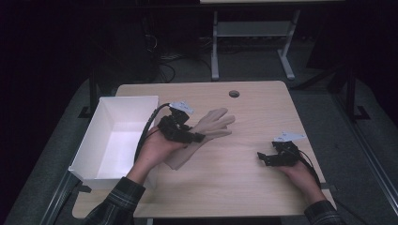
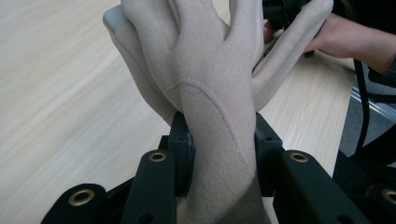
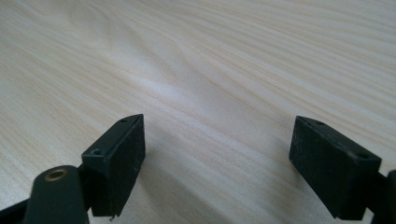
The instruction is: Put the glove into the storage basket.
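Note:
A beige fabric glove (image 1: 212, 125) hangs in my left gripper (image 1: 187, 136), held above the middle of the wooden table (image 1: 244, 183). In the left gripper view the jaws clamp the glove (image 2: 210, 93) at its wrist part, with its fingers pointing away from the camera; my left gripper (image 2: 219, 149) is shut on it. My right gripper (image 1: 265, 158) rests low over the right part of the table. Its own view shows my right gripper (image 3: 217, 158) open, with bare wood between the jaws.
A white open box (image 1: 117, 136) stands at the table's left edge, close to the left hand. A round cable hole (image 1: 233, 93) sits near the table's far edge. Beyond the table is dark floor and a white desk frame (image 1: 253, 33).

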Demonstrator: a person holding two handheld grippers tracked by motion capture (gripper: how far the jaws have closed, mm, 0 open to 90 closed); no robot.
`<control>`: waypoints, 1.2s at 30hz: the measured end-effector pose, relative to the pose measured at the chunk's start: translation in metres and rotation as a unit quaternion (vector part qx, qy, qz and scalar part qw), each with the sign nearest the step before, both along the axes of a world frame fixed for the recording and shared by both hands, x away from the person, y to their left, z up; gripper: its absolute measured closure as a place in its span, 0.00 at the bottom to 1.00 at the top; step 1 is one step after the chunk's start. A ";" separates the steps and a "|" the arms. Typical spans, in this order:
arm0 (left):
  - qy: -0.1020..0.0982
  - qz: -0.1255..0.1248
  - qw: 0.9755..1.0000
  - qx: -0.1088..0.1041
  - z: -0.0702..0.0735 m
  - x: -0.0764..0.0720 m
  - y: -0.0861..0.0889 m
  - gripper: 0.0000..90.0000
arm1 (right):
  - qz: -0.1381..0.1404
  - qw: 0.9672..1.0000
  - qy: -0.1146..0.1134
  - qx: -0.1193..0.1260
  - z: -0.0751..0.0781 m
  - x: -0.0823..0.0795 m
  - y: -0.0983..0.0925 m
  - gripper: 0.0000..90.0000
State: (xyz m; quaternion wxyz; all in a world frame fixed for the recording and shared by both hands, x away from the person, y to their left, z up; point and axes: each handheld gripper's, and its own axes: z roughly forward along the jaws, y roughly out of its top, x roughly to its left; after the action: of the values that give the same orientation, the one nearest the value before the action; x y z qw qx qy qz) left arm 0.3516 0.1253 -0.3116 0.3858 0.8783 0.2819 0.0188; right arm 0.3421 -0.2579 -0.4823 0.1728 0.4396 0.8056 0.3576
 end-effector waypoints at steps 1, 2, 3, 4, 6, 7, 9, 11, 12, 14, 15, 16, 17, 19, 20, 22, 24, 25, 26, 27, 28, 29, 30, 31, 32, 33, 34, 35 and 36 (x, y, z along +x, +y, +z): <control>0.000 0.004 1.000 -0.002 0.003 0.000 0.004 0.75 | 0.000 1.000 0.000 0.000 0.000 0.000 0.000 0.20; -0.003 0.006 1.000 -0.002 0.007 0.001 0.008 0.75 | 0.000 1.000 0.000 0.000 0.000 0.000 0.000 0.20; -0.005 0.010 1.000 -0.001 0.010 0.002 0.012 0.75 | -0.001 1.000 0.000 0.000 0.000 0.000 0.000 0.20; -0.006 0.014 1.000 -0.003 0.012 0.002 0.016 0.75 | -0.001 1.000 0.000 0.000 0.000 0.000 0.000 0.20; -0.010 0.021 1.000 -0.004 0.017 0.004 0.025 0.75 | -0.001 1.000 0.000 0.000 0.000 0.000 0.000 0.20; -0.011 0.026 1.000 -0.006 0.019 0.004 0.029 0.75 | -0.001 1.000 0.000 0.000 0.000 0.000 0.000 0.20; -0.014 0.034 0.999 -0.007 0.023 0.005 0.039 0.75 | -0.001 1.000 0.000 0.000 0.000 0.000 0.000 0.20; -0.017 0.047 0.999 -0.007 0.027 0.006 0.049 0.75 | -0.001 1.000 0.000 0.000 0.000 0.000 0.000 0.20; -0.020 0.052 0.998 -0.005 0.028 0.007 0.055 0.75 | -0.001 1.000 0.000 0.000 0.000 0.000 0.000 0.20; -0.026 0.064 0.998 -0.004 0.031 0.007 0.067 0.75 | -0.001 1.000 0.000 0.000 0.000 0.000 0.000 0.20; -0.028 0.073 0.997 -0.007 0.033 0.007 0.072 0.75 | -0.001 1.000 0.000 0.000 0.000 0.000 0.000 0.20; -0.030 0.080 0.996 -0.007 0.034 0.007 0.078 0.75 | -0.001 1.000 0.000 0.000 0.000 0.000 0.000 0.20; -0.031 0.089 0.995 -0.011 0.034 0.007 0.083 0.75 | -0.001 1.000 0.000 0.000 0.000 0.000 0.000 0.20; -0.034 0.103 0.994 -0.014 0.035 0.007 0.095 0.75 | -0.001 1.000 0.000 0.000 0.000 0.000 0.000 0.20; -0.035 0.107 0.994 -0.011 0.036 0.008 0.100 0.75 | -0.001 1.000 0.000 0.000 0.000 0.000 0.000 0.20; -0.037 0.121 0.992 -0.011 0.035 0.008 0.111 0.75 | -0.001 1.000 0.000 0.000 0.000 0.000 0.000 0.20; -0.040 0.139 0.989 -0.013 0.034 0.008 0.121 0.75 | -0.001 1.000 0.000 0.000 0.000 0.000 0.000 0.20; -0.041 0.145 0.989 -0.011 0.034 0.008 0.127 0.75 | -0.001 1.000 0.000 0.000 0.000 0.000 0.000 0.20; -0.042 0.155 0.987 -0.014 0.033 0.008 0.131 0.75 | -0.001 1.000 0.000 0.000 0.000 0.000 0.000 0.20; -0.043 0.163 0.986 -0.015 0.032 0.008 0.136 0.75 | -0.001 1.000 0.000 0.000 0.000 0.000 0.000 0.20; -0.044 0.168 0.985 -0.012 0.032 0.008 0.142 0.75 | -0.001 1.000 0.000 0.000 0.000 0.000 0.000 0.20; -0.045 0.175 0.983 -0.011 0.031 0.008 0.147 0.75 | -0.001 1.000 0.000 0.000 0.000 0.000 0.000 0.20; -0.045 0.183 0.982 -0.012 0.030 0.008 0.152 0.75 | -0.001 1.000 0.000 0.000 0.000 0.000 0.000 0.20; -0.045 0.189 0.981 -0.012 0.028 0.008 0.156 0.75 | -0.001 1.000 0.000 0.000 0.000 0.000 0.000 0.20; -0.045 0.195 0.980 -0.009 0.026 0.008 0.160 0.75 | -0.001 1.000 0.000 0.000 0.000 0.000 0.000 0.20; -0.046 0.202 0.978 -0.007 0.024 0.008 0.164 0.75 | -0.001 1.000 0.000 0.000 0.000 0.000 0.000 0.20; -0.045 0.208 0.977 -0.007 0.021 0.007 0.168 0.75 | -0.001 1.000 0.000 0.000 0.000 0.000 0.000 0.20; -0.043 0.214 0.976 -0.006 0.018 0.007 0.172 0.75 | -0.001 1.000 0.000 0.000 0.000 0.000 0.000 0.20; -0.041 0.219 0.975 -0.006 0.014 0.007 0.175 0.75 | -0.001 1.000 0.000 0.000 0.000 0.000 0.000 0.20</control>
State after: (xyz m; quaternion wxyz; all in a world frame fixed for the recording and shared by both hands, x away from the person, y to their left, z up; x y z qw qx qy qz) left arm 0.3589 0.3000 -0.2973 0.3886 0.7913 0.4515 0.1376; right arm 0.3421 -0.2576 -0.4824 0.1728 0.4409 0.8049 0.3576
